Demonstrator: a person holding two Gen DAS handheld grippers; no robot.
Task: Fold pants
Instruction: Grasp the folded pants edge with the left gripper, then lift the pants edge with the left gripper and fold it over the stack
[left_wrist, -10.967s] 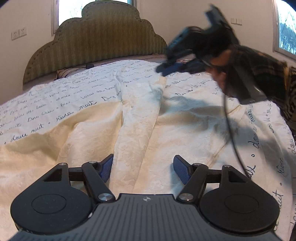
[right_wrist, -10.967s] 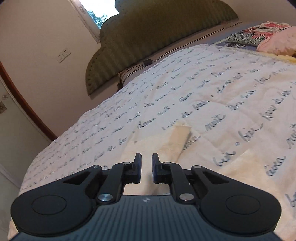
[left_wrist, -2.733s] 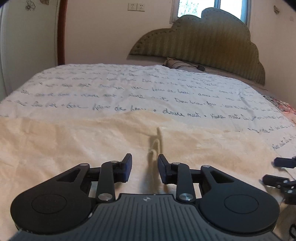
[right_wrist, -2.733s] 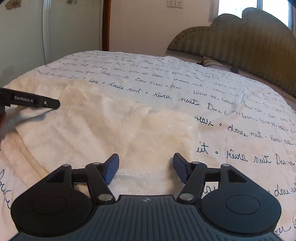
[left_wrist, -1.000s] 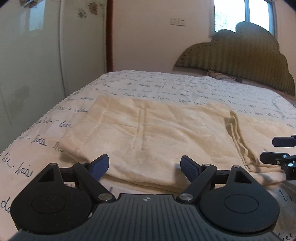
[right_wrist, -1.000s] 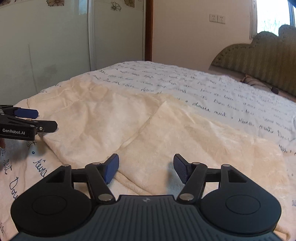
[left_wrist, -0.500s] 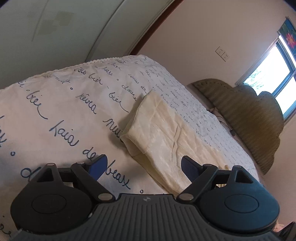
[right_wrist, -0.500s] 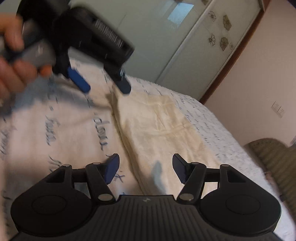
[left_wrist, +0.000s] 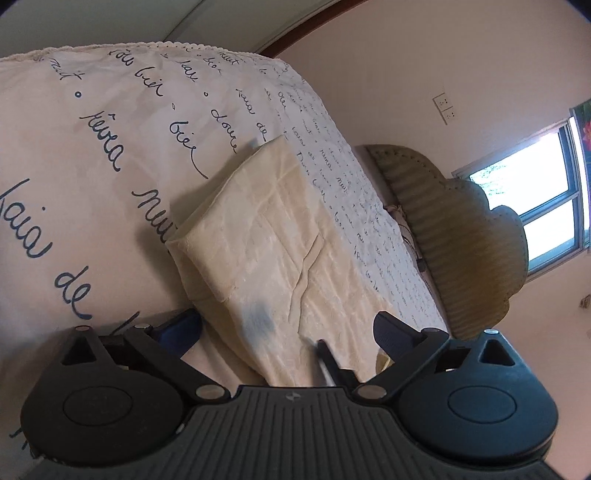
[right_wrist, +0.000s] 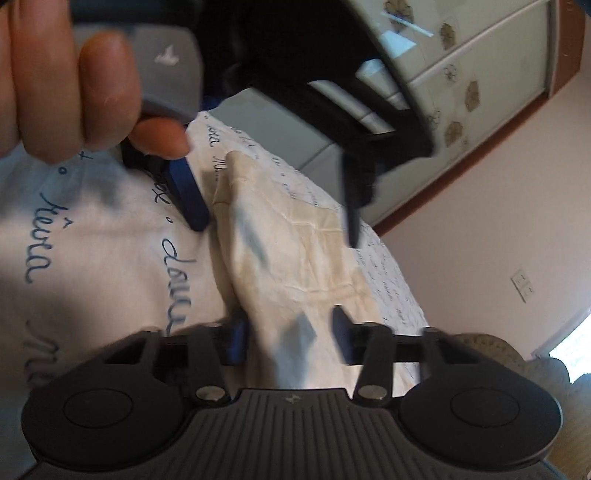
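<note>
The cream pants (left_wrist: 266, 229) lie folded into a thick rectangle on the white bedspread (left_wrist: 92, 147) with blue script. My left gripper (left_wrist: 286, 330) is open, its jaws still opening, and its fingers straddle the near end of the fold without pressing. A blurred blue pad and a thin black finger (left_wrist: 327, 356) of the other gripper show just in front of it. In the right wrist view the pants (right_wrist: 295, 251) run between the fingers of my right gripper (right_wrist: 289, 336). Its jaws are closing around the cloth edge, with a gap left. The left gripper (right_wrist: 273, 232) hangs above the pants' far end, held by a hand (right_wrist: 74, 92).
The bedspread (right_wrist: 92, 240) spreads left of the pants. A padded olive headboard (left_wrist: 461, 240) and a bright window (left_wrist: 535, 206) are beyond the bed. A pale wardrobe with flower stickers (right_wrist: 461, 66) stands behind the left gripper.
Both views have rolled further. The left gripper came closer to the pants and spread wider. The right jaws narrowed around the pants' edge, and the left gripper looms larger in the right view.
</note>
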